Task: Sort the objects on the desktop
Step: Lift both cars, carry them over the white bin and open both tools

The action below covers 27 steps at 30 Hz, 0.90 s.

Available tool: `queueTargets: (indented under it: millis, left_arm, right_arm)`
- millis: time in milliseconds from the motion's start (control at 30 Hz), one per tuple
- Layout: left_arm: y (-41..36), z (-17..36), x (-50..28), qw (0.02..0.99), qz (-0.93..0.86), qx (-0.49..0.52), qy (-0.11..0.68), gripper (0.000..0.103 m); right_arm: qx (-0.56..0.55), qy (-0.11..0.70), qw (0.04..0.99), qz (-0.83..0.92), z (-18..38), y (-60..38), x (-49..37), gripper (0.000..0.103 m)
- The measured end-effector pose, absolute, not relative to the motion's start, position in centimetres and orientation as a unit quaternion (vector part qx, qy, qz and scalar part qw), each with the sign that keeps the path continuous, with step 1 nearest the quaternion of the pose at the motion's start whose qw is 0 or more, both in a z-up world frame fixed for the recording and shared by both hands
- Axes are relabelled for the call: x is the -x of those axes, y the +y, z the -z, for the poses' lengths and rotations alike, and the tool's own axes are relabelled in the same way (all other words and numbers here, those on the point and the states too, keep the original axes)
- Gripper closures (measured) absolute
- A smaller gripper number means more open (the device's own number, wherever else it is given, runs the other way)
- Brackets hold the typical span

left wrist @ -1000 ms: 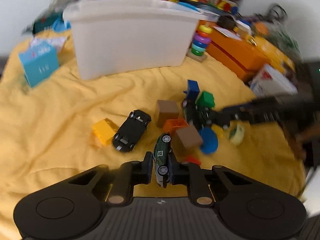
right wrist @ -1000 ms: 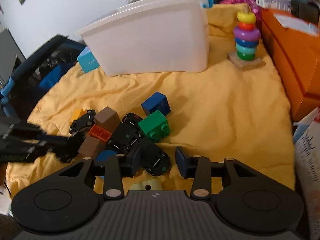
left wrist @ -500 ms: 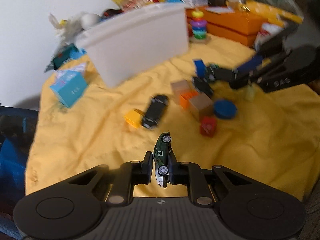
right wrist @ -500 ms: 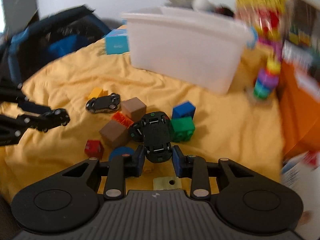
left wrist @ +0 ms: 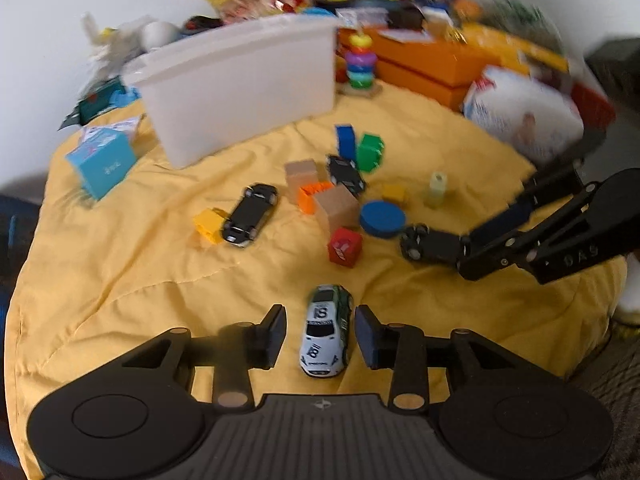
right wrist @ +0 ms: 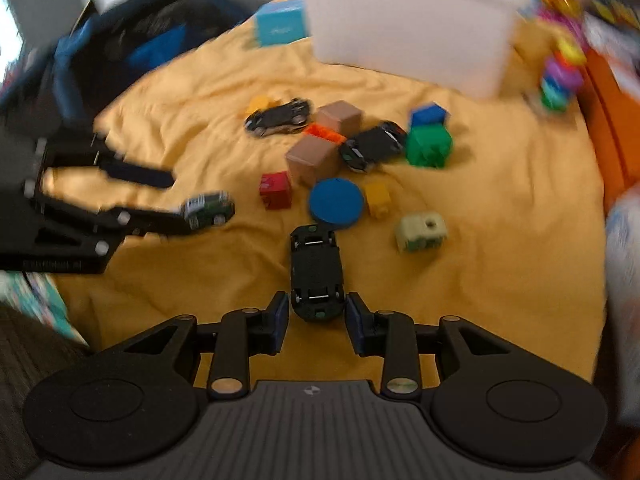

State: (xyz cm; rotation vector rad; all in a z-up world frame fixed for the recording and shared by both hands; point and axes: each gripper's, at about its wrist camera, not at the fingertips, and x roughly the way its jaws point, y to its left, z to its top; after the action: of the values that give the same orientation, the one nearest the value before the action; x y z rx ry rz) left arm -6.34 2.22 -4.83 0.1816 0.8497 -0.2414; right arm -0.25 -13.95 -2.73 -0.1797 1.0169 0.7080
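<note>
Your left gripper [left wrist: 320, 334] is opening: its jaws now stand clear of the white-and-green car [left wrist: 326, 330], set on the near yellow cloth [left wrist: 120, 280]. Your right gripper [right wrist: 316, 318], also opening, flanks the upturned black car [right wrist: 317, 274].

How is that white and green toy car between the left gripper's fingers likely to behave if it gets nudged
The white and green toy car lies upright on its wheels, so a nudge along its length would probably roll it. The rumpled yellow cloth should slow it soon. It looks small and rigid, likely light. The left gripper is opening with the car between its jaws, pads clear of it.
</note>
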Motion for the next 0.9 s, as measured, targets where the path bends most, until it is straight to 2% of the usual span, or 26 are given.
queueTargets:
  millis: [100,267,300,367,567,667,700,767,833,900]
  left_arm:
    - [2.5,4.8,6.4,0.903,0.113,-0.072,0.409,0.061]
    - [2.6,5.0,6.3,0.901,0.111,-0.063,0.415,0.061]
    - [2.6,5.1,6.3,0.900,0.112,-0.065,0.416,0.061]
    - [2.4,5.1,6.4,0.900,0.113,-0.069,0.416,0.061]
    - [2.0,5.6,6.0,0.897,0.115,-0.076,0.419,0.061]
    - [1.7,6.1,5.6,0.895,0.114,-0.079,0.424,0.061]
    - [1.6,6.2,5.5,0.893,0.115,-0.081,0.427,0.061]
    - [1.6,6.3,5.5,0.891,0.118,-0.081,0.430,0.061]
    - [1.6,6.5,5.6,0.889,0.119,-0.081,0.434,0.061]
    - [1.7,6.7,5.6,0.888,0.120,-0.081,0.437,0.061]
  right_arm:
    - [-0.001,0.485,0.812,-0.324,2.6,-15.4,-0.6,0.067]
    - [-0.034,0.505,0.806,-0.306,4.4,-15.1,-1.8,0.068]
    - [-0.029,0.502,0.807,-0.309,4.6,-14.8,-1.7,0.071]
    - [0.015,0.487,0.810,-0.327,4.0,-13.6,-0.9,0.086]
    - [0.230,0.367,0.853,-0.292,1.8,-10.7,2.1,0.086]
    - [0.306,0.359,0.838,-0.276,3.4,-9.7,2.6,0.085]
    - [0.319,0.365,0.829,-0.279,3.8,-9.5,2.9,0.081]
    - [0.312,0.373,0.822,-0.298,3.7,-9.7,3.4,0.070]
    - [0.256,0.389,0.823,-0.327,2.6,-10.6,3.4,0.072]
    - [0.200,0.403,0.831,-0.326,1.9,-11.5,2.8,0.068]
